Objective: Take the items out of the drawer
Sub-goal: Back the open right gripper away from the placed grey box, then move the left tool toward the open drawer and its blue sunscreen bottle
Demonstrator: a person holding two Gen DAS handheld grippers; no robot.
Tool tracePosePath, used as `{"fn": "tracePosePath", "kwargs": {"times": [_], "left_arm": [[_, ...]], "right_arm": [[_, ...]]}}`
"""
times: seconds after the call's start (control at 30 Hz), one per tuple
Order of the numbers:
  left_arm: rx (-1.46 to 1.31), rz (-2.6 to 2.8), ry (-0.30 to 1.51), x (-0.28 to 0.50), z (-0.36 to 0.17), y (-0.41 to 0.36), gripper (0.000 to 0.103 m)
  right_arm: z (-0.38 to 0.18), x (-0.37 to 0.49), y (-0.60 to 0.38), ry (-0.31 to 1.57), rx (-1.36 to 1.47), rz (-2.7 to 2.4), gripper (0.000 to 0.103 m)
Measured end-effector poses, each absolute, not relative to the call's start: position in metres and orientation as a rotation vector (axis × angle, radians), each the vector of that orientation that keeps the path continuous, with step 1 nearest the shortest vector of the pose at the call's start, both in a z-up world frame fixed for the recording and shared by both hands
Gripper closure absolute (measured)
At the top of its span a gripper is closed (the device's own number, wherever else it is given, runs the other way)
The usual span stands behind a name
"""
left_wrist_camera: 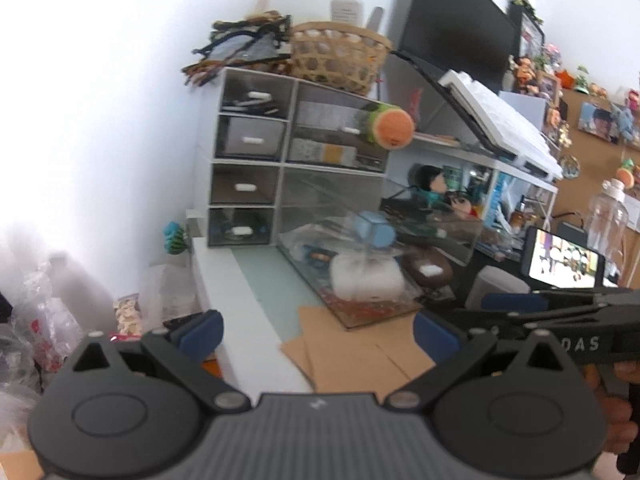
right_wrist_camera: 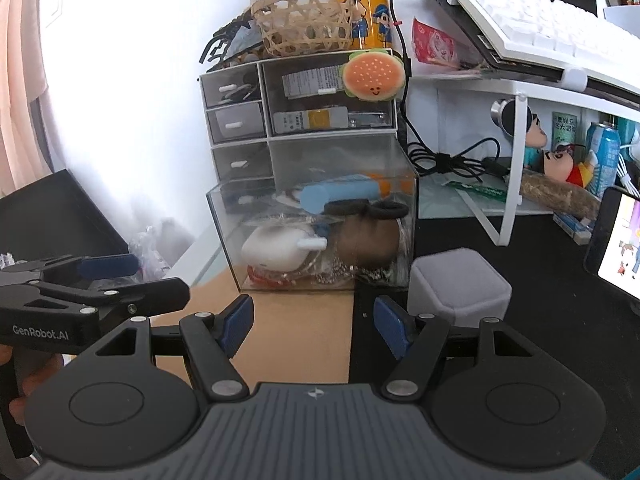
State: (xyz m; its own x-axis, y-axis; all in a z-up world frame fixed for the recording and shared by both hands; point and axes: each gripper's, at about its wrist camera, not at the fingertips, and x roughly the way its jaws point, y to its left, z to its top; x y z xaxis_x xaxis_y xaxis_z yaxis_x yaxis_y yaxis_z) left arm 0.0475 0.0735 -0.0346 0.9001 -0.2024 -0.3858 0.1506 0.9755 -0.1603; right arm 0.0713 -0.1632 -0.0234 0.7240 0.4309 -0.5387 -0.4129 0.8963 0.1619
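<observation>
"GenRobot.AI" on left hand-held gripper (right_wrist_camera: 108,276)

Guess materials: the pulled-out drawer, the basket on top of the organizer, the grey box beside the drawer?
Drawer: clear glossy plastic, probably acrylic; its contents show through the walls.
Basket: woven bamboo or rattan, matte tan, open lattice strips.
Grey box: looks like velvet or flocked covering, soft matte, no glare.

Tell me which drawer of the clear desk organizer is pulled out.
The large clear plastic drawer at the bottom right; it juts forward, full of items, while the small drawers with white handles stay shut.
</observation>
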Motion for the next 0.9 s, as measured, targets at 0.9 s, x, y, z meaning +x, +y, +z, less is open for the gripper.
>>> {"fn": "tracePosePath", "kwargs": {"times": [0.9], "left_arm": [[-0.144, -0.185, 0.432, 0.066, -0.021, 0.076, 0.0]], "right_arm": [[-0.026, 0.097, -0.147, 0.521, 0.053, 0.505, 0.051]]}}
